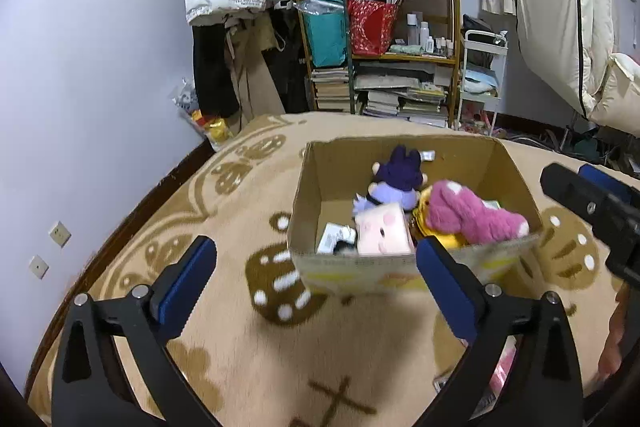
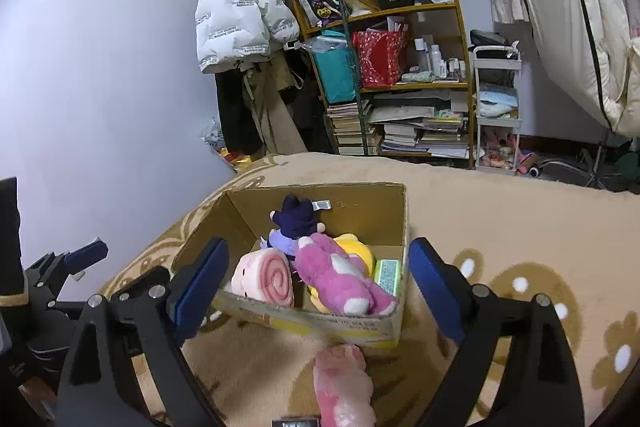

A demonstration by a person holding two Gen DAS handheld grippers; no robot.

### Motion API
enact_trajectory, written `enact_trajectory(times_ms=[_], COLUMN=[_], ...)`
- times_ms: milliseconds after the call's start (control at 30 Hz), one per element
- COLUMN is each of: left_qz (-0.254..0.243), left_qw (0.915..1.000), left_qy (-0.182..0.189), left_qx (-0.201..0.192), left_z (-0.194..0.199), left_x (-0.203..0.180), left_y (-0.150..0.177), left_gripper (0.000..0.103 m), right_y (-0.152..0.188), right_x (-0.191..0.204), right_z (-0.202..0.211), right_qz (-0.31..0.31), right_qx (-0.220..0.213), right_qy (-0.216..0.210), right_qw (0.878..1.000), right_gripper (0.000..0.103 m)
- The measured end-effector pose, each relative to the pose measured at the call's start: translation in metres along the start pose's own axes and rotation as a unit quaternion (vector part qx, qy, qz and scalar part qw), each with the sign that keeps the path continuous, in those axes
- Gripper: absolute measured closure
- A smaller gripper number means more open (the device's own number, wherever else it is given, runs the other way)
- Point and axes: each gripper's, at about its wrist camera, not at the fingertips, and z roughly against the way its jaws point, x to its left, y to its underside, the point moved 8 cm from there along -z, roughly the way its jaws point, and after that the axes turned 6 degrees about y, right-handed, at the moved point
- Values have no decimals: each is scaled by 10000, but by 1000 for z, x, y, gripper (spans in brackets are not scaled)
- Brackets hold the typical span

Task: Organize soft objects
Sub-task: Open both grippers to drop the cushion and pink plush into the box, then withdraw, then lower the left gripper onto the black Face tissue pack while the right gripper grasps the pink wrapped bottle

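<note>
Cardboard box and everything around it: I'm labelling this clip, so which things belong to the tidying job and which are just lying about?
Job:
cardboard box
magenta plush
purple doll
rolled pink plush
yellow plush
pink plush on the blanket, outside the box
left gripper, right gripper, both open

Lying about:
bookshelf
white jacket
trolley

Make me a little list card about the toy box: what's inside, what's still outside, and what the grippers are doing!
box: cardboard box on the beige blanket
inside: purple doll, magenta plush, yellow plush, pink rolled plush
outside: pink plush lying in front of the box
left gripper: open, empty
right gripper: open, empty
</note>
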Motion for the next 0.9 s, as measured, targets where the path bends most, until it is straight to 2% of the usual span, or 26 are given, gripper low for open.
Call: enact_trajectory(times_ms=[100,267,367,600,900], left_qz=[44,87,126,237,372], left_qw=[10000,9998,9988,9980,9953], left_qy=[8,35,161,134,265], left_qx=[29,147,438,576,855], left_z=[12,26,30,46,46], left_x=[-1,-4,-5,-6,-19], left_y=[6,15,24,41,63], left_gripper=[3,3,3,3,3], right_y=[2,7,13,35,53], right_x=[-2,-8,-12,-15,-23], right_z=[14,32,40,58,57], right_qz=[-32,-33,65,163,-53], right_qx=[2,173,373,739,1091], right_qy=[77,142,124,115,52], right_qw=[10000,9997,9992,9971,9940], right_gripper=[1,1,1,1,1])
